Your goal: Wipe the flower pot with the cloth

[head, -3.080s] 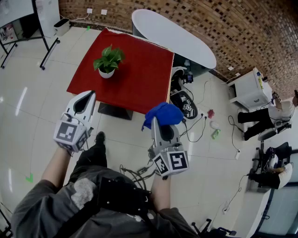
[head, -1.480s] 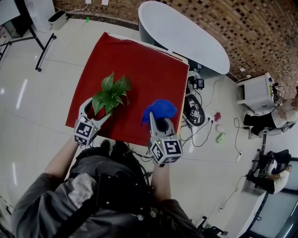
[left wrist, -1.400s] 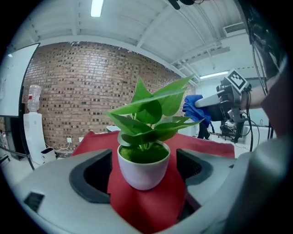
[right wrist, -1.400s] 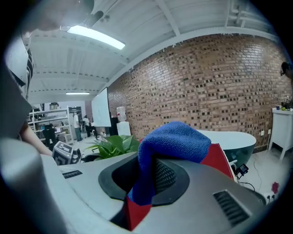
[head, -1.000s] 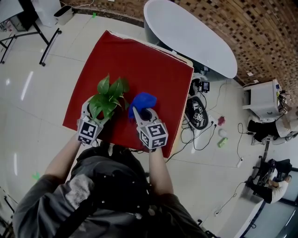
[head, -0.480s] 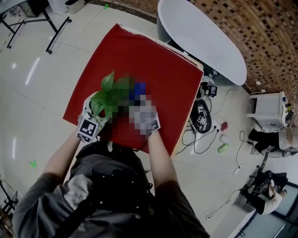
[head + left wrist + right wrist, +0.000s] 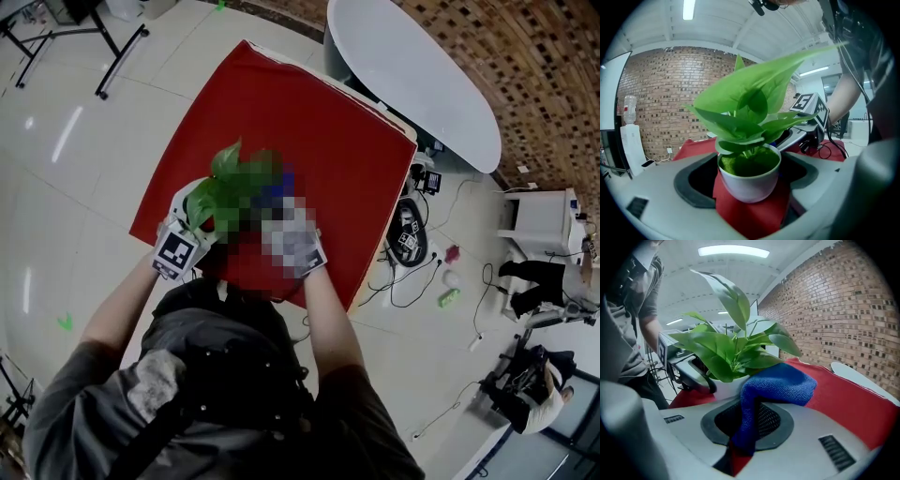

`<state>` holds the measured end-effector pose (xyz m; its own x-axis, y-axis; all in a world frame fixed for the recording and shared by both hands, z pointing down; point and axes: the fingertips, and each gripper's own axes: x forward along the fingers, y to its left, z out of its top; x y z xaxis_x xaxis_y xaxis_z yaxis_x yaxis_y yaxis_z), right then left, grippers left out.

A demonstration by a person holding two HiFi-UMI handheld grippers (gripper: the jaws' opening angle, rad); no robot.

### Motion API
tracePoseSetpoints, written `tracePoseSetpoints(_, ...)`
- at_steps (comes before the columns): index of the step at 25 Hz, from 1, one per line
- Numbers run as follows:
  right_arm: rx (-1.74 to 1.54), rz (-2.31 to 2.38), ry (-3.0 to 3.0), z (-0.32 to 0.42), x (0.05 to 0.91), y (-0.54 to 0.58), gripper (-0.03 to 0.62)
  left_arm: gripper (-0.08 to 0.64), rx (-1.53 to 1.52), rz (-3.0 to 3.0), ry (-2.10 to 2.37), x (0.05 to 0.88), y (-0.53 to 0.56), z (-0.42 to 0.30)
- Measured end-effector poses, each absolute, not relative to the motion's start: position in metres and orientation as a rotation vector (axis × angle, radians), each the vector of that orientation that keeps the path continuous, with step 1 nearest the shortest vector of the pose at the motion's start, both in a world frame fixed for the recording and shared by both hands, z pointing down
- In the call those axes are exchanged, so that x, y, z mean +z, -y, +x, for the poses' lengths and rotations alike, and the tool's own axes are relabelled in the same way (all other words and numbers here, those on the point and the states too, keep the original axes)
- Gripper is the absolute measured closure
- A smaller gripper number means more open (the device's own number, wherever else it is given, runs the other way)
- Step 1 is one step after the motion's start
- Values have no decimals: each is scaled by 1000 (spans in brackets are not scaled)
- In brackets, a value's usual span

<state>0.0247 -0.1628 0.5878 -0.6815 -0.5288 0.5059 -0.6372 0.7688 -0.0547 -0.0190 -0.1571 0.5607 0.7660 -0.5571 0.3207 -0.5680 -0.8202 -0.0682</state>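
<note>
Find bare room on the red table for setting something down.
The table's far half and right side, toward the white oval top, lie bare. The near-left corner is crowded: pot, cloth, left gripper, right gripper.

The flower pot (image 7: 749,180) is white, its leaves (image 7: 754,98) bright green. The cloth (image 7: 780,383) is deep blue. The counter (image 7: 309,141) is covered in plain red. The left tool (image 7: 750,187) and right tool (image 7: 747,432) are grey with black pads (image 7: 691,185) and black-and-white square markers (image 7: 176,253). The wall (image 7: 661,93) is brown brick.
</note>
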Motion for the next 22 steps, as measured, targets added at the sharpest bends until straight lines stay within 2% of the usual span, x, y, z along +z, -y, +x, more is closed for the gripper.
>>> tracePoseSetpoints(10, 261, 904, 2472, 17, 579, 132, 514, 112, 544, 2975, 743, 559, 156, -20)
tracePoseSetpoints(22, 319, 941, 2446, 13, 583, 114, 514, 115, 630, 2993, 749, 561, 150, -29)
